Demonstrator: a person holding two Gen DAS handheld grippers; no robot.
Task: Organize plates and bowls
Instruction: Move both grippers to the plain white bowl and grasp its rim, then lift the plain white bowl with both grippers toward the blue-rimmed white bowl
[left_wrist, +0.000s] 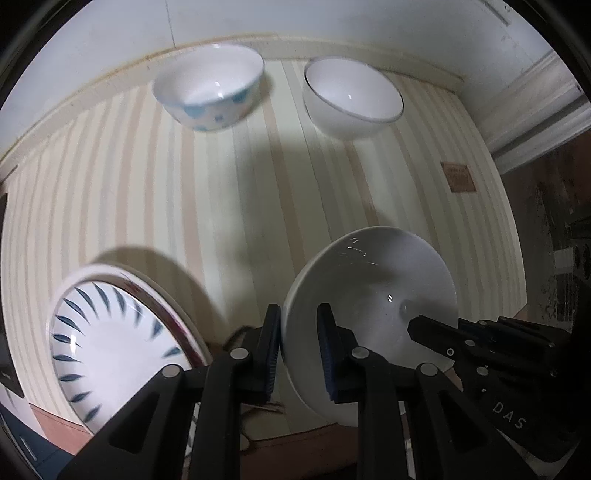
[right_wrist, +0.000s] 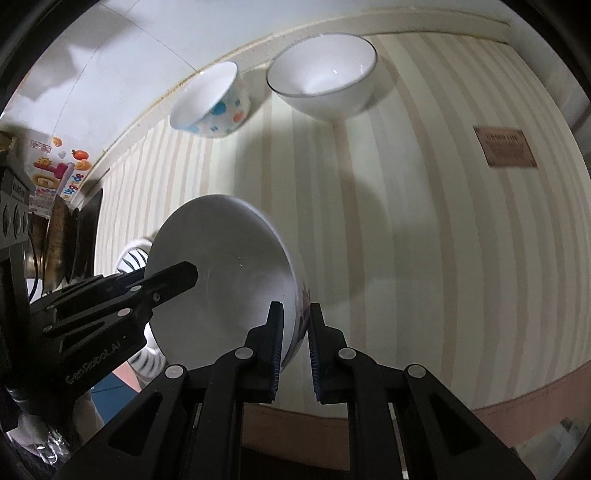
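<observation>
White bowl held tilted above the striped desk, gripped at opposite points of its rim by both tools. Left gripper: jaws narrowed onto the near rim, one pad outside the wall and one inside. Right gripper: jaws likewise closed on the rim of the same bowl, whose outer wall shows a faint printed pattern beside the right-hand pad. Left of the left jaws, a leaf-patterned plate lies on a red-rimmed plate. Well ahead of both jaws, near the desk's far edge, stand a dotted bowl and, just beside it, a dark-rimmed white bowl. A brown label lies ahead and to the right of the right jaws
</observation>
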